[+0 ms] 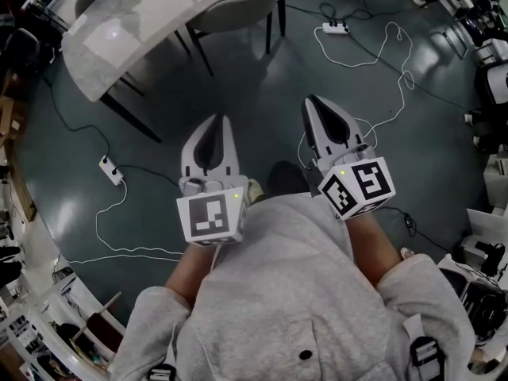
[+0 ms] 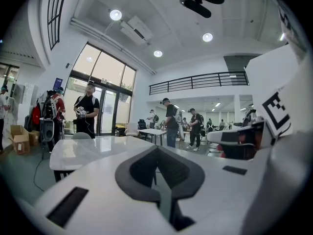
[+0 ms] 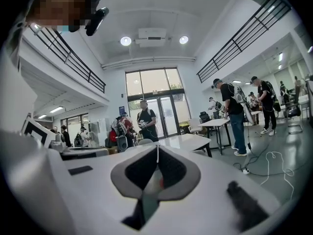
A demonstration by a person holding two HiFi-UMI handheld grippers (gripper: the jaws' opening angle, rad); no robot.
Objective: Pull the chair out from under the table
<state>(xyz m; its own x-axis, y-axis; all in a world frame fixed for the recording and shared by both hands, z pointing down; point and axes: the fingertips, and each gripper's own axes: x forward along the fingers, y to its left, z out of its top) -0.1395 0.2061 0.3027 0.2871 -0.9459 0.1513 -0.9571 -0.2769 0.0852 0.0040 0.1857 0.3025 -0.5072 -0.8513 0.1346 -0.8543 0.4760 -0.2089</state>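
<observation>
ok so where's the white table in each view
head view: white table top left, running off the top edge.
left gripper view: left of middle, low.
right gripper view: centre, slightly right.
shared landmark: person in black standing behind it, in both gripper views only.

Chair (image 1: 238,10): grey seat, thin dark legs, upright, tucked partly under white marble-look table (image 1: 119,34), far left.

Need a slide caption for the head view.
Head view: left tongs and right tongs, shut and empty, held over the floor, short of the white table with a grey chair tucked under it.
</observation>
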